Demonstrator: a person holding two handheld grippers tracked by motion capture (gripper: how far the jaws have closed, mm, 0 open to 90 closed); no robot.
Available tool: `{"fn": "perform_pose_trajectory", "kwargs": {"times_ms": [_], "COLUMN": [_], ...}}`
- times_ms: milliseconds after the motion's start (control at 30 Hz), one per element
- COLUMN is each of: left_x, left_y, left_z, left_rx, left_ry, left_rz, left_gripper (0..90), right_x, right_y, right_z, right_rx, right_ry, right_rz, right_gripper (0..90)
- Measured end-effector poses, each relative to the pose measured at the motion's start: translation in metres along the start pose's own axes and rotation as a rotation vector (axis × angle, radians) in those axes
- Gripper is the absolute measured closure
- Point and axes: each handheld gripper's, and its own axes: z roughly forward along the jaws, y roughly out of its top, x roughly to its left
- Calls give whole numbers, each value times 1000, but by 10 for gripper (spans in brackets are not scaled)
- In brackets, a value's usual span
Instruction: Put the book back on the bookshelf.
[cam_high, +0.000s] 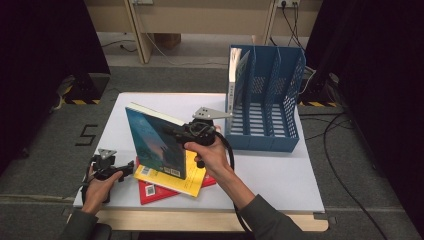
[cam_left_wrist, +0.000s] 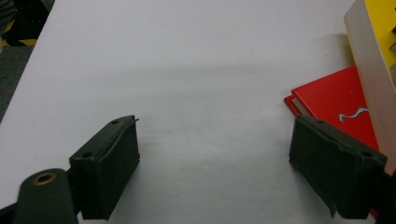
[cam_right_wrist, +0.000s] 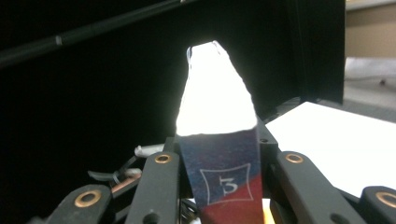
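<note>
Right gripper (cam_high: 172, 132) pinching the blue book (cam_high: 152, 145) upright, left gripper (cam_high: 127, 167) wide apart (nothing inside), bare white table (cam_high: 280, 175) beside, blue file rack (cam_high: 265, 100) at the far edge, dark room.

Grey carpet floor (cam_high: 45, 155), black curtains (cam_high: 45, 60) both sides, wooden furniture (cam_high: 200, 20) behind.

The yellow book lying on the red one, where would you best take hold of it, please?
Grip the yellow book by its near right corner, which overhangs the red book, coming in level from the table's near edge. It lies flat, and the blue book held by the right gripper stands over its far part.
</note>
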Motion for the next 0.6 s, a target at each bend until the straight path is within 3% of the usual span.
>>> {"fn": "perform_pose_trajectory", "kwargs": {"times_ms": [267, 367, 600], "left_x": [0, 0, 0], "left_y": [0, 0, 0], "left_z": [0, 0, 0], "left_rx": [-5, -7, -5], "left_ry": [1, 3, 1], "left_rz": [-1, 0, 0], "left_gripper": [148, 149, 148], "right_x": [-19, -27, -30], "right_y": [11, 17, 35], "right_z": [1, -2, -17], "right_rx": [-22, -38, -44], "right_ry": [7, -14, -51], "right_rz": [137, 181, 174], "right_gripper": [695, 693, 691]}}
